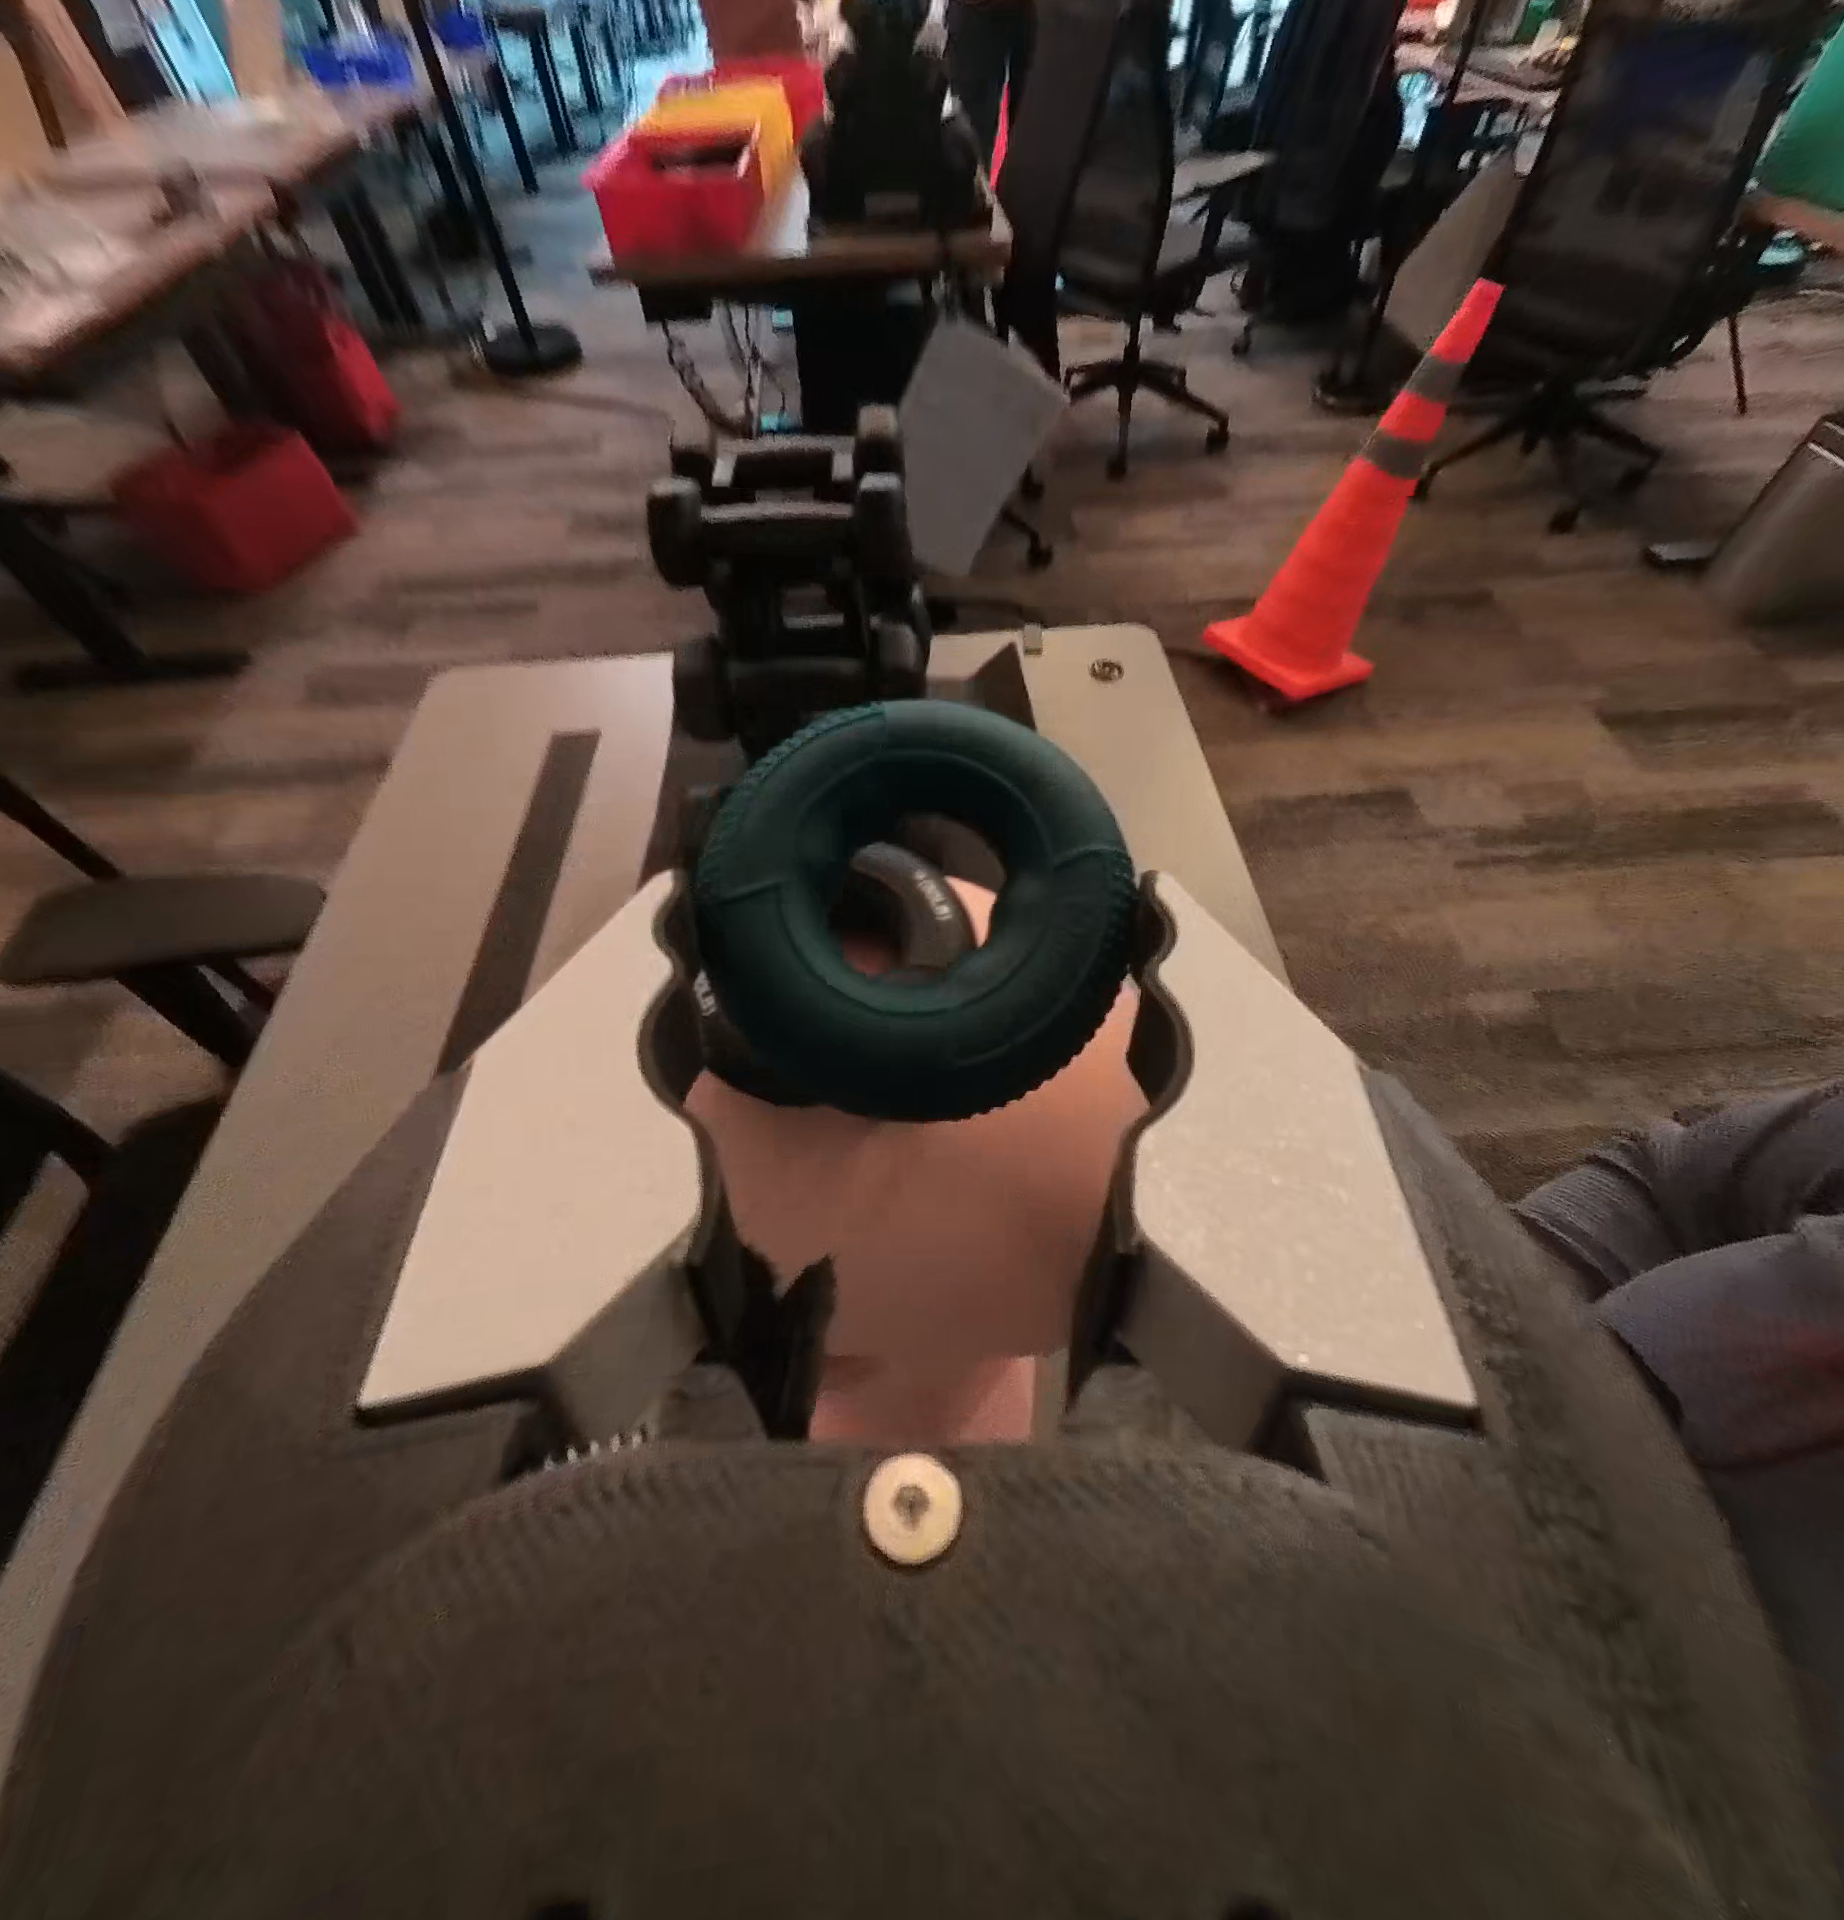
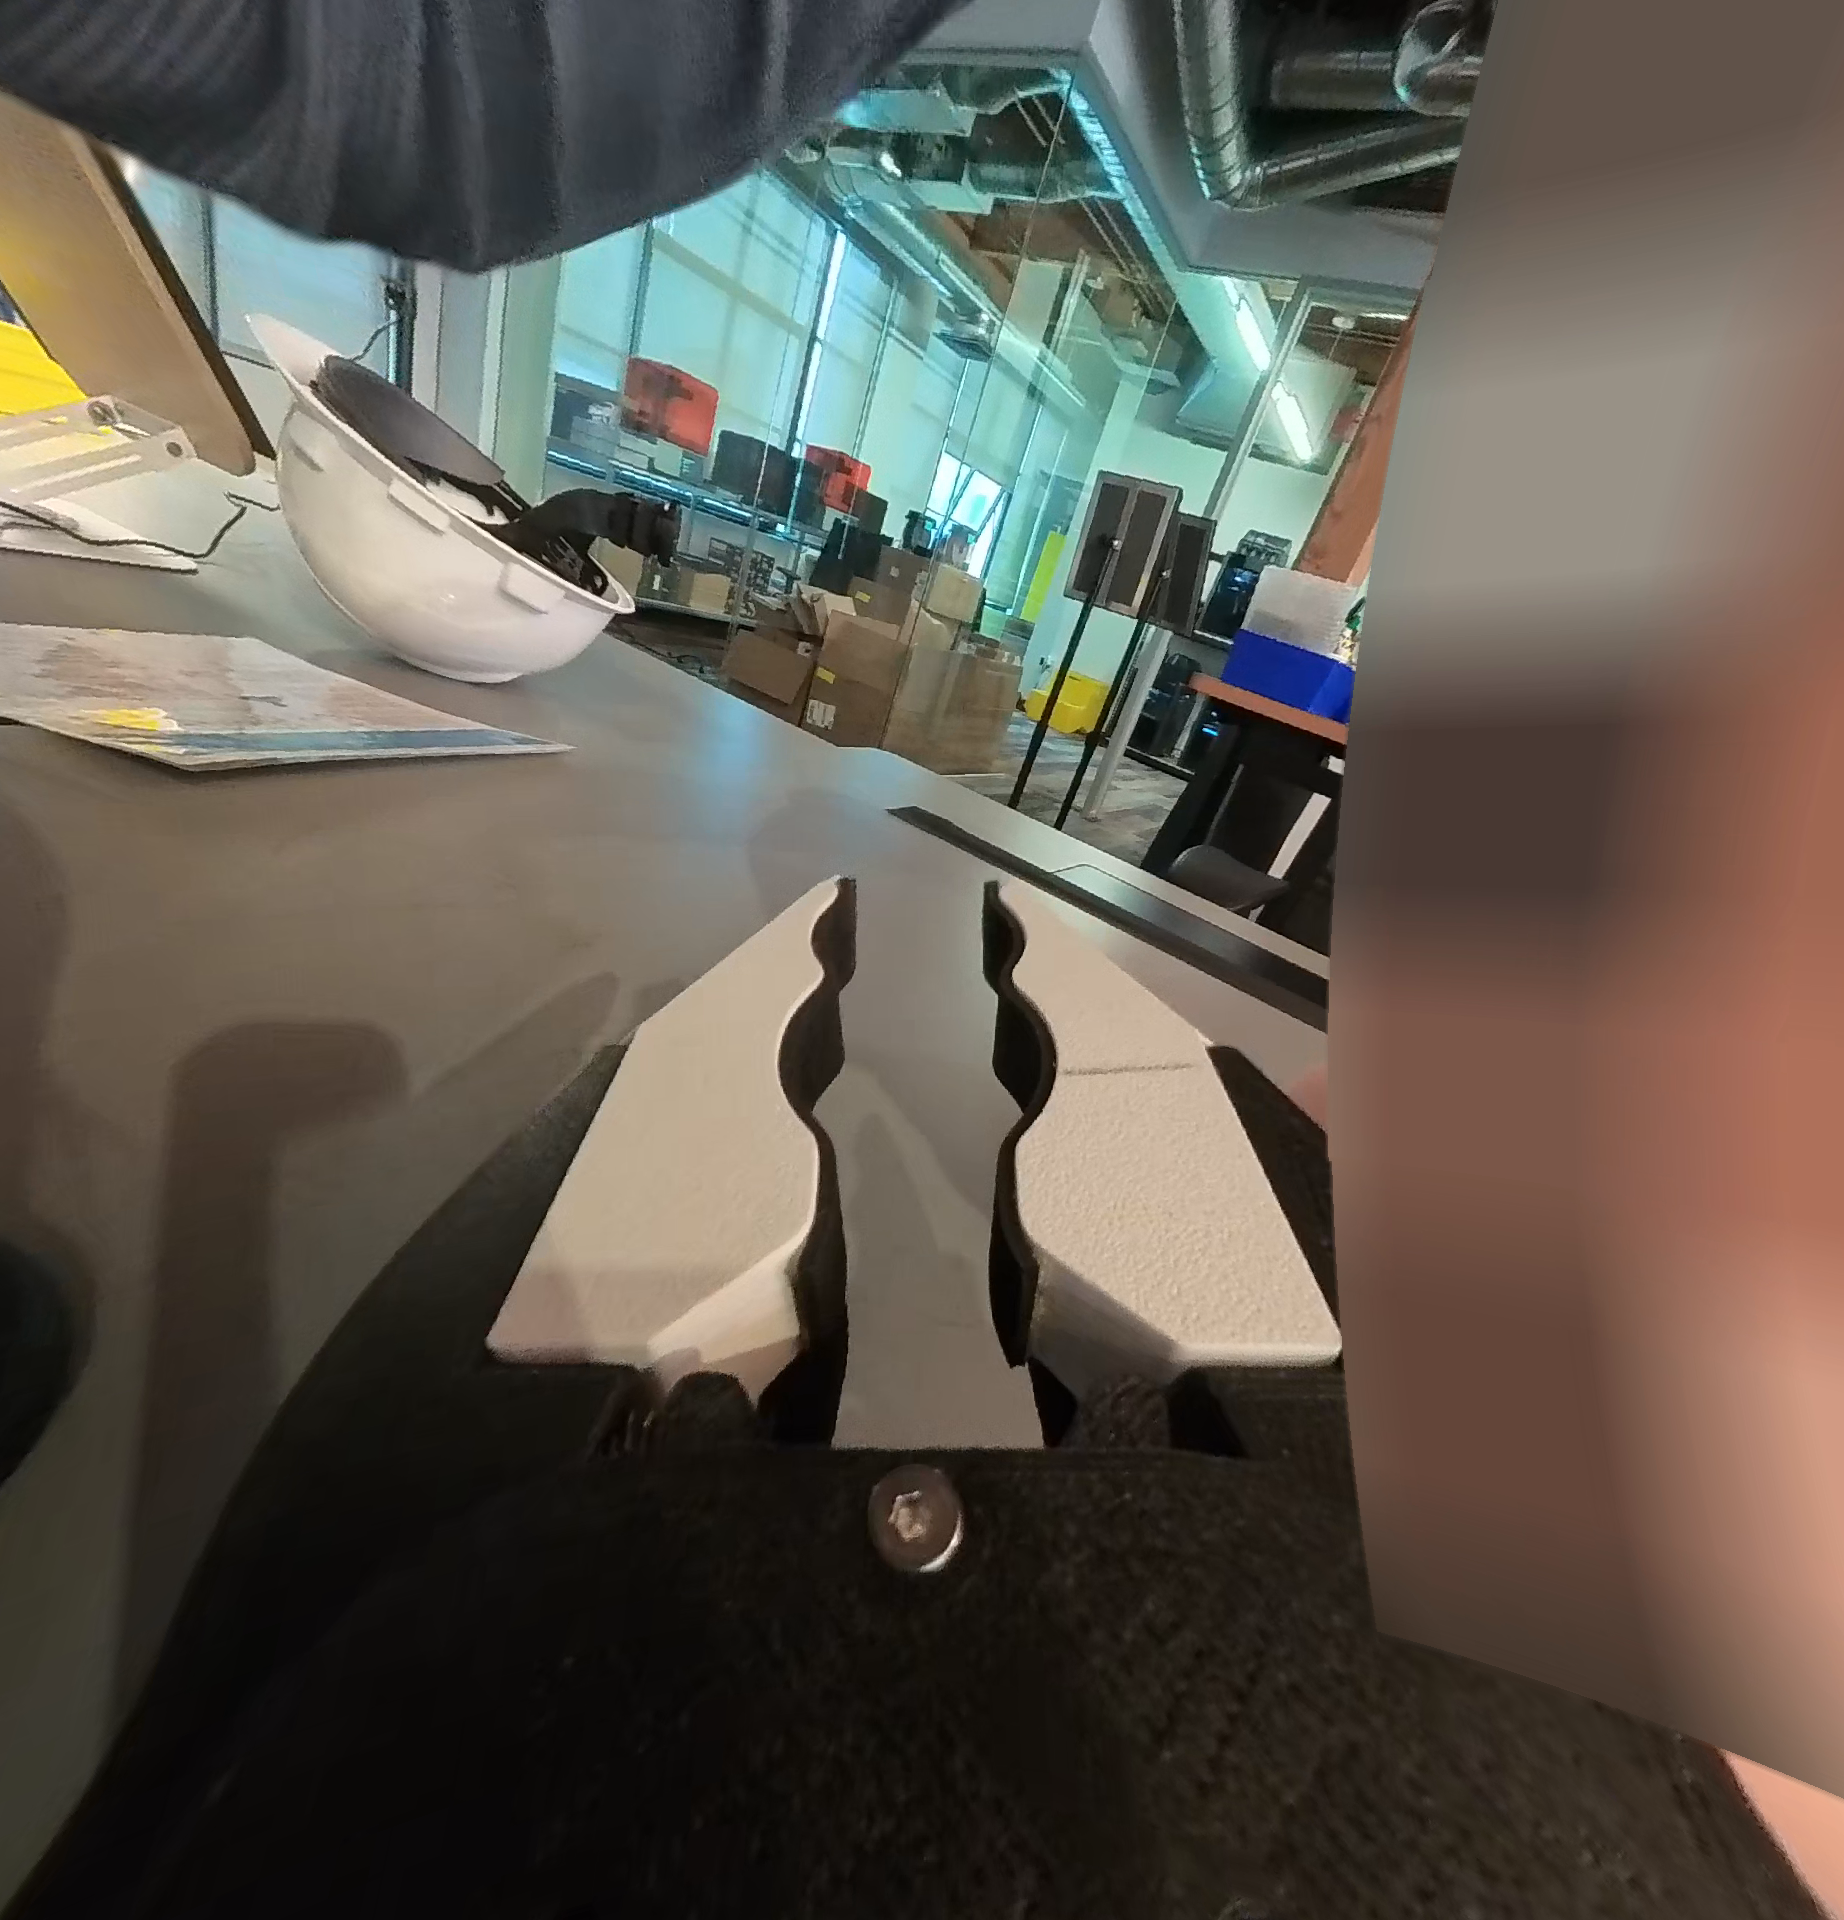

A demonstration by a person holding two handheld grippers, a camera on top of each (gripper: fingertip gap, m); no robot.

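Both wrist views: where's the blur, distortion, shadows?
Left wrist view: dark green ring between the left gripper's fingers fairly sharp; edges smeared, orange cone leans with wide-angle bend. Right wrist view: right gripper crisp, soft shadows on the grey table; masking patch covers the right side.

Wood-look floor [image 1: 1520,883] w/ office chairs [image 1: 1136,208], orange cone [image 1: 1354,509]; glass walls [image 2: 752,343].

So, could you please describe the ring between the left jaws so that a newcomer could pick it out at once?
Start at the grey table in the left wrist view and follow the left gripper to its tips. The dark green ring sits clamped between the jaws, above a peach-coloured object. A smaller grey ring shows through its hole; the green one is larger, with tyre-like ribbing.
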